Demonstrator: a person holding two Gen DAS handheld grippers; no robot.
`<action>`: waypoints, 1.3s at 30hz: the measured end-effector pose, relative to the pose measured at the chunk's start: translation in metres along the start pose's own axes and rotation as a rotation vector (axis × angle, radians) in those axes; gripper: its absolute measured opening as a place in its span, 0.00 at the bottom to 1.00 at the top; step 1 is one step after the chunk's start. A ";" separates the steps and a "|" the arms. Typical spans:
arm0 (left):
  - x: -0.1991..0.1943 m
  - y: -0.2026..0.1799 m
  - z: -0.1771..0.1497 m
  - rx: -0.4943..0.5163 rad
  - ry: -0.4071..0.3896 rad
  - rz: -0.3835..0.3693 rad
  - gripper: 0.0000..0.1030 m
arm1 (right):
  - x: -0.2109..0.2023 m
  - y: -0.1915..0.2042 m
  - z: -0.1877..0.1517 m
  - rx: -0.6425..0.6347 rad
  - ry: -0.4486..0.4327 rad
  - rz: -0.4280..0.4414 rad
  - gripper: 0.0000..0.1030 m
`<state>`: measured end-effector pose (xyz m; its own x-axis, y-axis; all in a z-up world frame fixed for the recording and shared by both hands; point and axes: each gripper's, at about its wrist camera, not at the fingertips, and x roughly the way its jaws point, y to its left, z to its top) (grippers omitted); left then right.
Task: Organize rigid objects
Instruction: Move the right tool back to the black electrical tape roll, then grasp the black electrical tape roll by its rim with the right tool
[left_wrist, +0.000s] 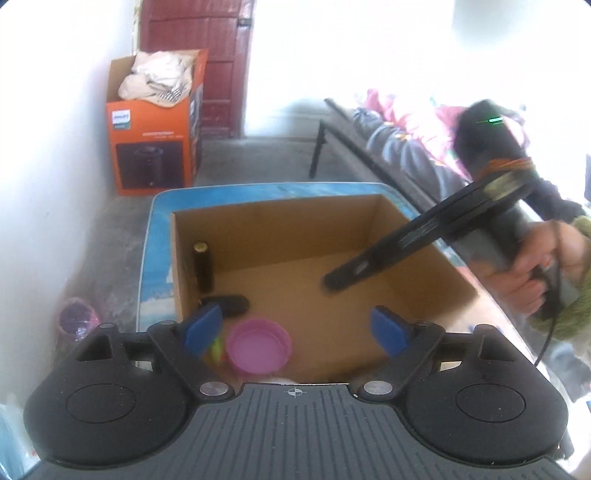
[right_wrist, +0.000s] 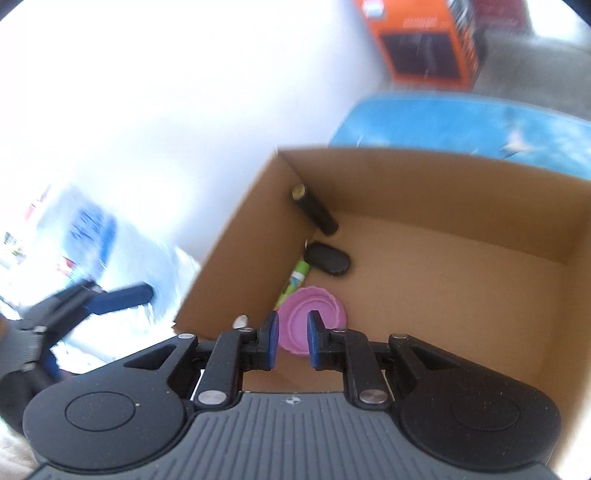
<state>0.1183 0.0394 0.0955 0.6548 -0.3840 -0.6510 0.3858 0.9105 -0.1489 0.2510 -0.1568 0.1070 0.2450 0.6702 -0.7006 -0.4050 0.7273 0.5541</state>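
Orange carton (left_wrist: 153, 147) reads "PHILIPS"

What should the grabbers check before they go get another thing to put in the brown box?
1. Left gripper free to pick up: ok, open wide with nothing between its pads.
2. Right gripper free: ok, nearly shut, nothing between its pads.
3. Room in the cardboard box: ok, most of the floor is bare.
4. Things already packed sit along one wall: ok, the dark cylinder, black oval case, green tube and pink lid.
5. Next thing to grab: cannot tell, none shows outside the box.
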 end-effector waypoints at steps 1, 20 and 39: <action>-0.003 -0.002 -0.006 0.005 -0.007 -0.008 0.89 | -0.017 0.000 -0.011 0.007 -0.042 0.001 0.19; 0.049 -0.116 -0.110 0.246 0.144 -0.050 0.91 | -0.047 -0.030 -0.226 0.281 -0.294 -0.191 0.39; 0.079 -0.141 -0.126 0.346 0.150 -0.043 0.64 | -0.002 -0.019 -0.227 0.074 -0.218 -0.275 0.20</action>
<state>0.0339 -0.1000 -0.0291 0.5405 -0.3703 -0.7555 0.6243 0.7784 0.0651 0.0587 -0.2056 -0.0044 0.5212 0.4576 -0.7204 -0.2349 0.8884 0.3944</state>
